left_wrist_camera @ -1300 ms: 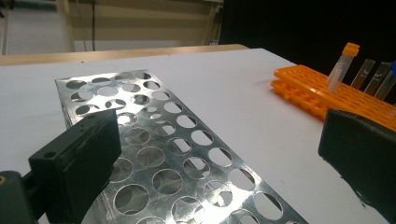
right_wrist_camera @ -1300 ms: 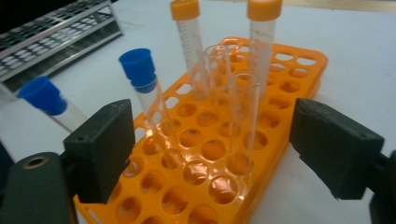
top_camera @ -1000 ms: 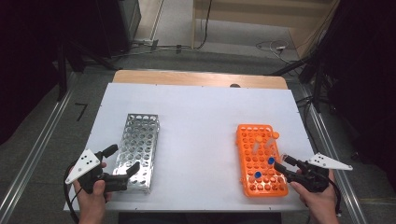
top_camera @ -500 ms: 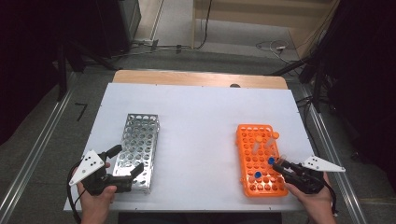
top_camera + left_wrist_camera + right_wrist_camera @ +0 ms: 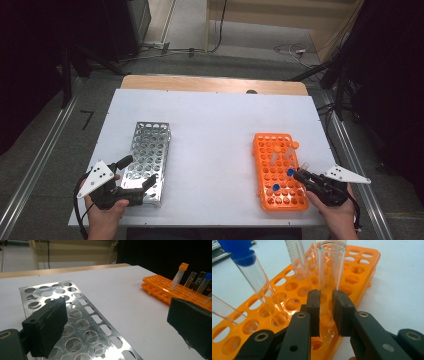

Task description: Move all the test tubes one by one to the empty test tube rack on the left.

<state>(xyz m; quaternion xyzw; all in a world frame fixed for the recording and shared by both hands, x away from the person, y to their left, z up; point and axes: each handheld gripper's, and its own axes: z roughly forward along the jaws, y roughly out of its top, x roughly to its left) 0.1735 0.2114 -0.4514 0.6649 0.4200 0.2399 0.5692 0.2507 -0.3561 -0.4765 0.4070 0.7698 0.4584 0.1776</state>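
Note:
An orange tube rack [image 5: 267, 145] lies at the right of the white table. In it, tilted, stand two orange-capped tubes [image 5: 276, 150], two blue-capped tubes [image 5: 275, 187] and a clear uncapped tube [image 5: 331, 265]. My right gripper [image 5: 296, 174] reaches in from the rack's near right edge. Its jaws have just been closing and now press on the clear tube, which still stands in its hole [image 5: 326, 296]. My left gripper [image 5: 140, 171] is open over the near end of a perforated metal rack [image 5: 150, 145], whose holes hold nothing [image 5: 82, 315].
A wide strip of bare white table [image 5: 210, 150] separates the two racks. A wooden edge [image 5: 210, 84] runs along the far side of the table. Metal rails [image 5: 350, 150] flank it, with cables on the floor beyond.
The right gripper's jaws went from apart to closed around the clear tube at the orange rack's near right edge. The left gripper shifted slightly at the metal rack's near end.

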